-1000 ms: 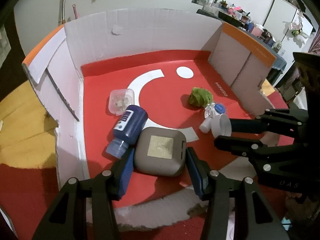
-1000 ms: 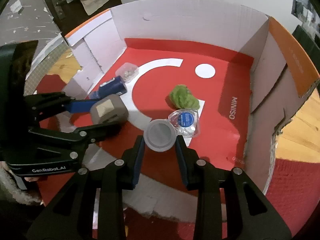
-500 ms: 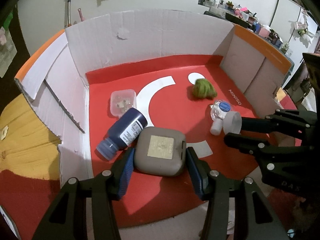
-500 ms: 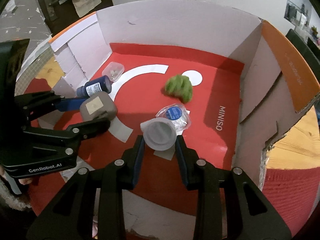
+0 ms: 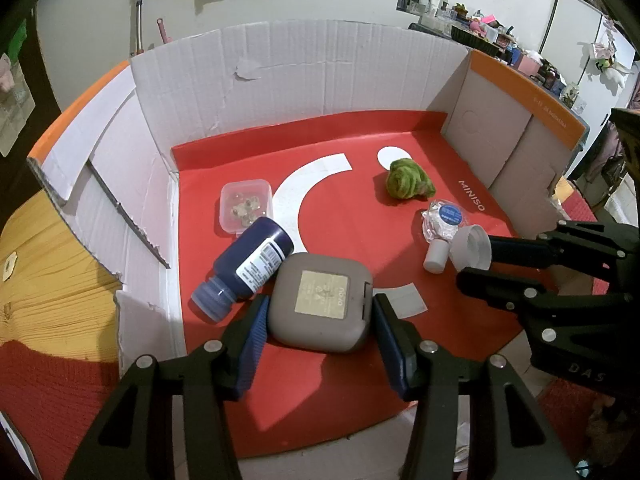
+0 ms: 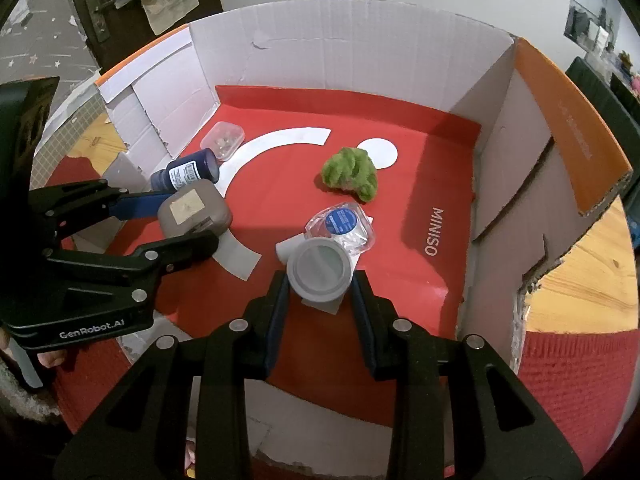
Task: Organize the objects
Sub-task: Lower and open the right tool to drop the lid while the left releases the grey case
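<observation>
My left gripper (image 5: 318, 312) is shut on a grey-brown square case (image 5: 324, 306) with a pale label, low over the front left of the box's red floor (image 5: 352, 384). In the right wrist view the left gripper (image 6: 188, 216) and the case (image 6: 194, 210) show at the left. My right gripper (image 6: 320, 284) is shut on a round grey-white jar (image 6: 320, 268), held over the front middle. The right gripper (image 5: 476, 258) and its jar (image 5: 470, 246) show at the right of the left wrist view. A small white cylinder (image 5: 436, 256) sits against the jar; whether they are joined is unclear.
Lying in the cardboard box (image 5: 304, 72) are a dark blue bottle (image 5: 248, 268) on its side touching the case, a small clear lidded tub (image 5: 246, 206), a green fuzzy tuft (image 5: 408, 180) and a clear packet with a blue label (image 5: 444, 218). White walls enclose three sides.
Both grippers keep their hold and have barely moved. The green tuft and the clear packet now lie nearer the white dot at the back of the box.
</observation>
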`<action>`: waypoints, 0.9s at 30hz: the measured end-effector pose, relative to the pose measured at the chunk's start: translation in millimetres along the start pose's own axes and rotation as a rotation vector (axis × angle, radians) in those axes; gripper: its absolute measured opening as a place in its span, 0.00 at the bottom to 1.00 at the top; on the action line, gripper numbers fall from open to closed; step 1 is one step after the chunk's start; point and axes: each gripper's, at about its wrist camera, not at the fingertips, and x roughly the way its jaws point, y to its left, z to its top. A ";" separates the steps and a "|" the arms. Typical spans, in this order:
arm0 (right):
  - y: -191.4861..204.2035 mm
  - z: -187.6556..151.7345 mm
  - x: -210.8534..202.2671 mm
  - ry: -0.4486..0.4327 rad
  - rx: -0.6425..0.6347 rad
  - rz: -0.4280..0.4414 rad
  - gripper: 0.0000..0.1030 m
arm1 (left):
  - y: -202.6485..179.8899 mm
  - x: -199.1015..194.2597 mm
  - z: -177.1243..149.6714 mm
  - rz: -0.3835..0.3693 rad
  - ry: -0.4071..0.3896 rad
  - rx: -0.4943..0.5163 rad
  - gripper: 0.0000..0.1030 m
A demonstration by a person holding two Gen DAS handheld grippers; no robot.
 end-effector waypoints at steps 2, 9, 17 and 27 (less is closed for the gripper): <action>0.6 -0.4 -0.9 0.000 -0.001 0.002 0.29 | -0.1 0.0 -0.1 0.000 0.000 0.000 0.52; 0.5 -2.6 -6.4 0.006 -0.014 -0.017 0.29 | -2.1 -1.0 -1.3 0.016 -0.002 0.007 0.52; 1.0 -3.7 -2.5 0.010 -0.012 -0.004 0.29 | -1.6 -2.5 -2.5 0.017 -0.001 0.006 0.51; 0.6 -5.1 -7.6 -0.003 -0.007 -0.004 0.30 | -10.4 -14.4 -5.4 0.030 -0.034 0.025 0.52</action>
